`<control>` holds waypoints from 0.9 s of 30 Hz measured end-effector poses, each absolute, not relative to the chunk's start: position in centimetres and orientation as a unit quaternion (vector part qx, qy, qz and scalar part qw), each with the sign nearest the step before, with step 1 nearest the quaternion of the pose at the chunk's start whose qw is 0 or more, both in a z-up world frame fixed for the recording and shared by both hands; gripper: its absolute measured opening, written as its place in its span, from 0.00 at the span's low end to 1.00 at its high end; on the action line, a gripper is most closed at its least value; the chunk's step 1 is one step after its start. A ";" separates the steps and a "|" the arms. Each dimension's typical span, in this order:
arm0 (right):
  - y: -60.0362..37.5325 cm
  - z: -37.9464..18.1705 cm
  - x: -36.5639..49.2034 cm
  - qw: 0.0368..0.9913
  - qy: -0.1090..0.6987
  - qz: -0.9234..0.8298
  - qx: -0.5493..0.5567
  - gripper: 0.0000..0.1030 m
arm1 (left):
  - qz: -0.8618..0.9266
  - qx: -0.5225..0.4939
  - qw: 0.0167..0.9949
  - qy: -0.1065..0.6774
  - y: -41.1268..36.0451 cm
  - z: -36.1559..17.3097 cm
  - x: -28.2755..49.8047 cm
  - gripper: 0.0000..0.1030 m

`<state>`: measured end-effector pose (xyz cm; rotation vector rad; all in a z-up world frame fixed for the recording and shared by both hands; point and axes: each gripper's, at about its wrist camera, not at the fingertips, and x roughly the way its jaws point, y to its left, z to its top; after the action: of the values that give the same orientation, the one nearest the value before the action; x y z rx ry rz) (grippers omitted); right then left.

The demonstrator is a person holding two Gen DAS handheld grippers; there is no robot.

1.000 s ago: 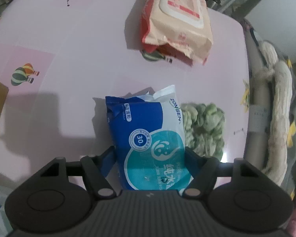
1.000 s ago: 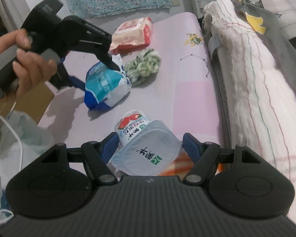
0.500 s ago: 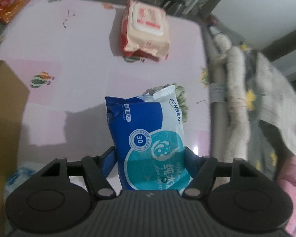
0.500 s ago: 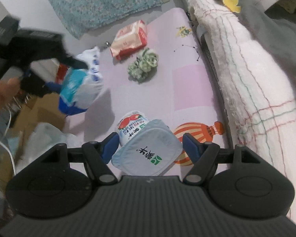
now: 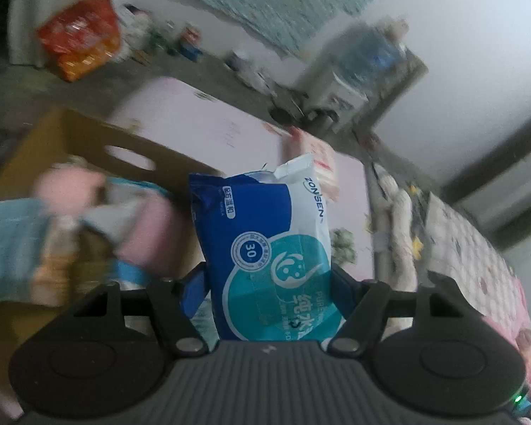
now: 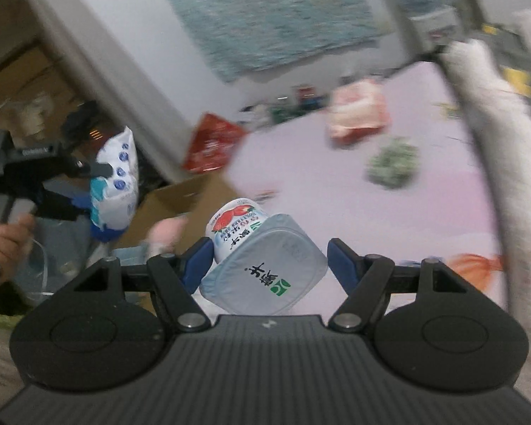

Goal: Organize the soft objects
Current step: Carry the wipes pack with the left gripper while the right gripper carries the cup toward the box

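The left tool [image 5: 267, 279] clamps the blue wipes pack [image 5: 265, 248]; the right tool [image 6: 265, 258] grips a tilted yogurt cup [image 6: 258, 258].

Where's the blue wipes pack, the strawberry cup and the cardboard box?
blue wipes pack [image 5: 265, 248]: left wrist view, front face.
strawberry cup [image 6: 265, 269]: right wrist view, foil lid.
cardboard box [image 5: 88, 138]: left wrist view, far wall.

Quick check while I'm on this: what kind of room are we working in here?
Probably a lived-in room at home, maybe a bedroom. A pink mat with cartoon prints covers the surface, rolled bedding lies along its edge, and a cardboard box holds soft items beside it.
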<state>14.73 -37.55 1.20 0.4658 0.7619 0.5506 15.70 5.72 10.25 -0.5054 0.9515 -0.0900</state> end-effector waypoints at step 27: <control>2.0 -0.5 17.3 0.695 0.544 0.464 -0.071 0.69 | 0.101 -0.297 0.826 0.468 24.9 0.5 4.0 0.69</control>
<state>17.29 2.05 -0.45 -0.1591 1.2149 1.0363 4.03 24.92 0.53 -0.6319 0.9945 0.2150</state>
